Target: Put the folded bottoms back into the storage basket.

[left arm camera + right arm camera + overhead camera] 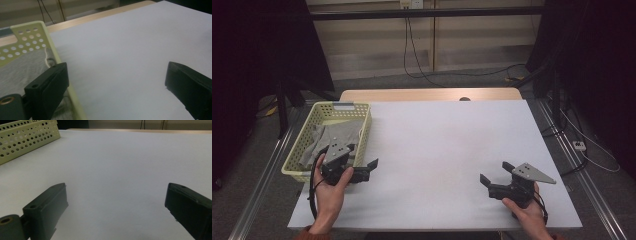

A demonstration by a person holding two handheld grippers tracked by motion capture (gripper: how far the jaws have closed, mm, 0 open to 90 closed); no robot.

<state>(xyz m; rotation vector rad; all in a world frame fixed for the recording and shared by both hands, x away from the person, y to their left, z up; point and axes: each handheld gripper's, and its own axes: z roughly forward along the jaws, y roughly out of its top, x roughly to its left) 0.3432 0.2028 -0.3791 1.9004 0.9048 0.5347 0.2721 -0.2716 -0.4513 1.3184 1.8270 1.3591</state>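
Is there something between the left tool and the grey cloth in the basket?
Partly. The left tool, jaws open, sits at the near right corner of the yellow basket. The basket's perforated wall stands between it and the grey cloth; from above, nothing covers the cloth.

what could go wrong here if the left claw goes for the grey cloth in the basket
The left claw sits open beside the basket, one jaw at its rim, so it might snag the wall and drag the light basket. The grey cloth lies bunched, so a grab may catch only one fold.
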